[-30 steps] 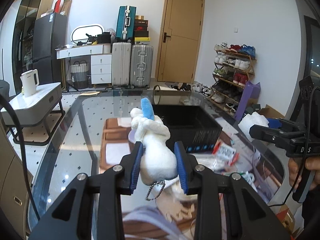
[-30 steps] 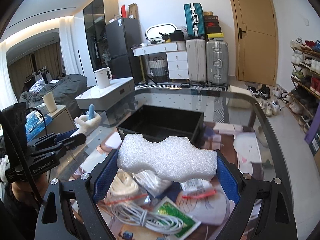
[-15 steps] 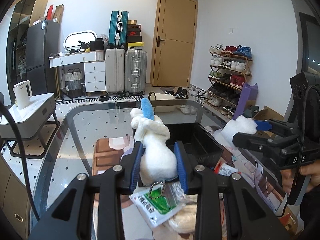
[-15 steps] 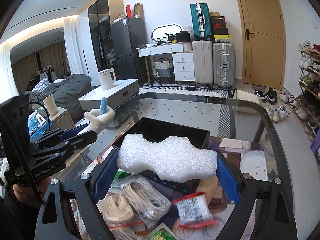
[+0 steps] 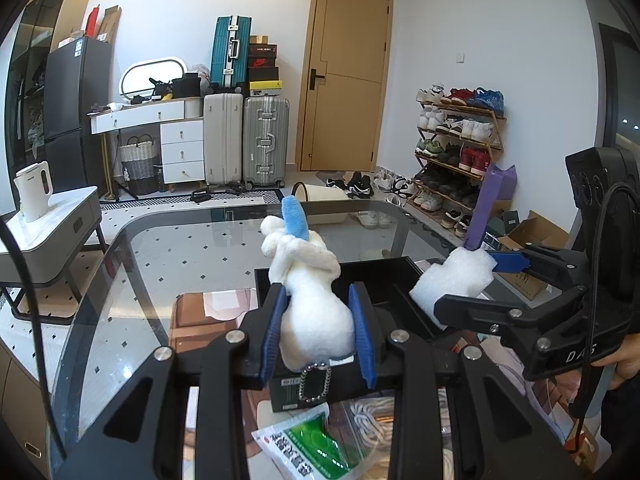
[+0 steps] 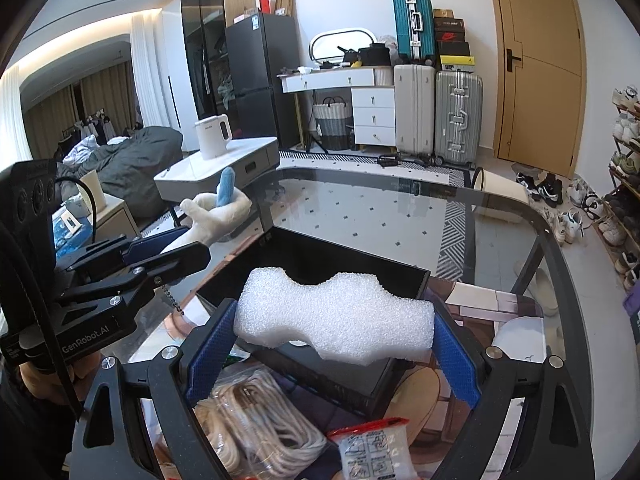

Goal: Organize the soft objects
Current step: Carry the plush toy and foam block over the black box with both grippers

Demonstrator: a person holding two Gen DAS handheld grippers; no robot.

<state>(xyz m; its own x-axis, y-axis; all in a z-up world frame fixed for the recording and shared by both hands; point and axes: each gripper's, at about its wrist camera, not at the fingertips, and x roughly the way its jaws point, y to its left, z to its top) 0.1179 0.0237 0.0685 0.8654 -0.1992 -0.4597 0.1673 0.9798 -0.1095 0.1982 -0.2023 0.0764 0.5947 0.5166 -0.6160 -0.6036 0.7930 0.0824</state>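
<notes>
My left gripper (image 5: 318, 334) is shut on a white plush toy (image 5: 312, 304) with a blue ear and a ball chain, held above the near edge of a black bin (image 5: 384, 280). The plush also shows in the right wrist view (image 6: 212, 216). My right gripper (image 6: 334, 356) is shut on a white foam block (image 6: 336, 316), held over the near part of the black bin (image 6: 352, 264). The foam block also shows in the left wrist view (image 5: 452, 284), at the bin's right side.
The bin stands on a glass table (image 6: 380, 208). Near its front lie bagged rope coils (image 6: 256, 420), a green-printed packet (image 5: 304, 444) and a red-sealed packet (image 6: 372, 452). A brown mat (image 5: 208, 312) lies left of the bin. Suitcases, a shoe rack and a door stand beyond.
Both grippers have moved forward towards the black bin with their objects still held. The foam block and the plush now hang over the bin's near edge.
</notes>
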